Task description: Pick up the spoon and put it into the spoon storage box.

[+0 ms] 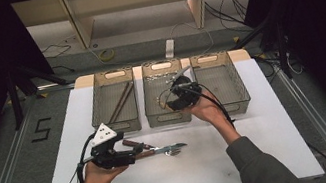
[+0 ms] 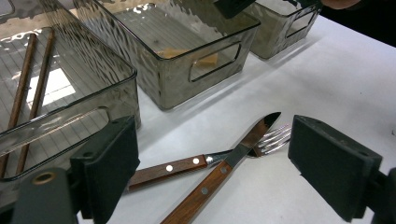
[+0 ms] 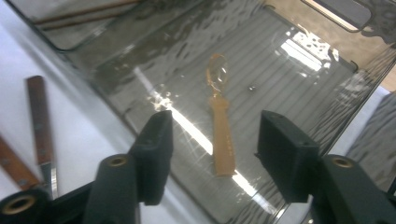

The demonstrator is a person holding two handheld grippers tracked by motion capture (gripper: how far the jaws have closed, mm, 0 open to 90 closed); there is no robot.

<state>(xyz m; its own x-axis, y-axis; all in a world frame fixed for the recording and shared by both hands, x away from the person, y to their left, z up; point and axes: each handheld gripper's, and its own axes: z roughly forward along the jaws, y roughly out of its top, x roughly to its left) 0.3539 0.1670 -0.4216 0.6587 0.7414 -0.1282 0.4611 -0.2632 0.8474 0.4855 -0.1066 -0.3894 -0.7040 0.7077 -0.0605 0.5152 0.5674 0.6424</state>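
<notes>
The left hand-held gripper [image 2: 212,172] hangs low over the white table [image 1: 267,119], its jaws wide apart with nothing between them. Just ahead of it a knife [image 2: 224,168] and a fork [image 2: 210,161], both with wooden handles, lie crossed on the table, the knife's blade resting over the fork's neck. Beyond them stand three clear bins in a row. The left bin [image 1: 114,107] holds two chopsticks [image 1: 119,101]. The right hand-held gripper [image 3: 212,154] hovers over the middle bin [image 1: 169,115], jaws wide and holding nothing, above a wooden spoon [image 3: 219,121] lying flat on the bin's floor. The right bin [image 1: 221,89] stands beside it.
</notes>
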